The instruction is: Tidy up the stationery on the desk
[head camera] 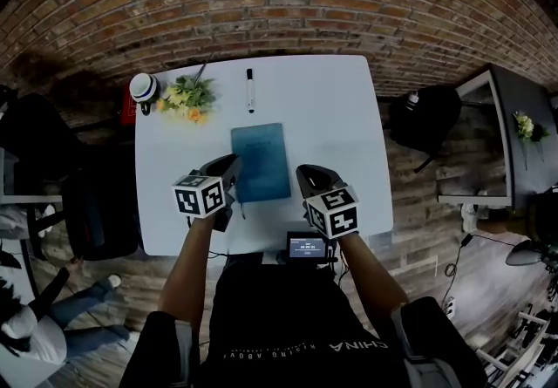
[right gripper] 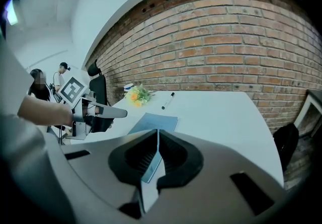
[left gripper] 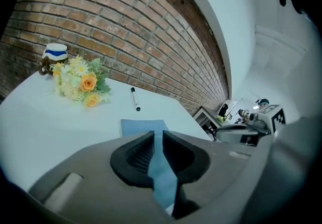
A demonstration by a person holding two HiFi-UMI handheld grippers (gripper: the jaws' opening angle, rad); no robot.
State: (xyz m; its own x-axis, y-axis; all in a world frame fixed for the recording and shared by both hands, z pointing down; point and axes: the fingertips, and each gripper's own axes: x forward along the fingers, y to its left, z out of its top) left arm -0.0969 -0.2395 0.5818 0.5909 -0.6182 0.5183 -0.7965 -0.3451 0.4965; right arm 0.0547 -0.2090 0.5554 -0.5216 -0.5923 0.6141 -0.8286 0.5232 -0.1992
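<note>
A blue notebook lies flat in the middle of the white table. A black marker lies beyond it near the far edge. My left gripper hovers at the notebook's near left corner, its jaws a narrow gap apart with nothing between them. My right gripper hangs just right of the notebook's near edge, its jaws together and empty.
A bunch of yellow and white flowers and a white cup with a blue band sit at the far left corner. A small screen device stands at the near edge. Dark chairs flank the table.
</note>
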